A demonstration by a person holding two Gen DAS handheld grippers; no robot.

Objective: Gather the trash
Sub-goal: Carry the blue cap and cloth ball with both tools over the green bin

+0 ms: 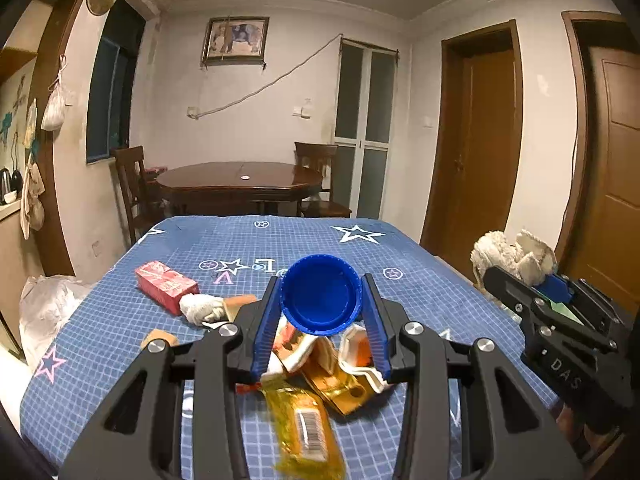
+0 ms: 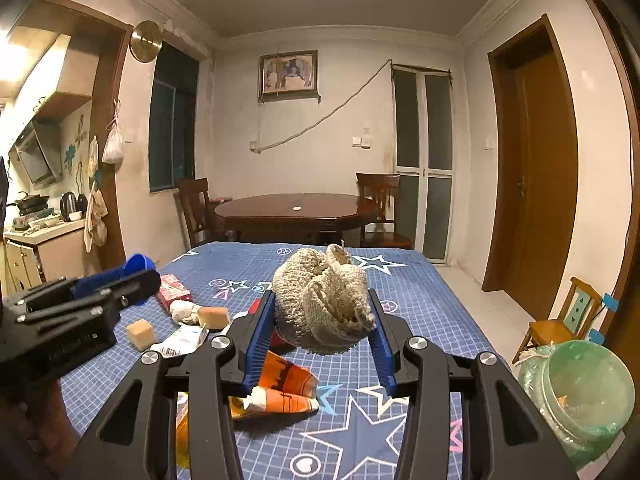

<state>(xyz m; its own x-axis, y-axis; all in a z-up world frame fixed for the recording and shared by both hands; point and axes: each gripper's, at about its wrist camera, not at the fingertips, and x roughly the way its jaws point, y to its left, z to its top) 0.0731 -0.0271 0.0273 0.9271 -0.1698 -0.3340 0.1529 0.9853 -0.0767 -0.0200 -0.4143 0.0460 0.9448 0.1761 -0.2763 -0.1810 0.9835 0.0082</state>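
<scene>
Up above the blue star-print tablecloth [image 1: 280,240], a blue plastic cap [image 1: 320,294] sits pinched between the blue pads of the left gripper [image 1: 322,300], its hollow side facing the camera and its ribbed rim pressed by both fingers. Beside it, the right gripper [image 2: 322,312] is clamped on a crumpled beige knitted rag [image 2: 324,300], which bulges up past the fingertips, clear of the cloth. At the table's right edge stands a green-lined bin [image 2: 580,396]; what lies inside is too dim to tell. Scattered on the cloth are an orange squeezed tube [image 2: 286,390], a yellow wrapper with a barcode [image 1: 308,432], gold foil packaging [image 1: 340,384], a red carton [image 1: 166,286], a white wad [image 1: 200,308] and tan sponge blocks [image 2: 141,334].
</scene>
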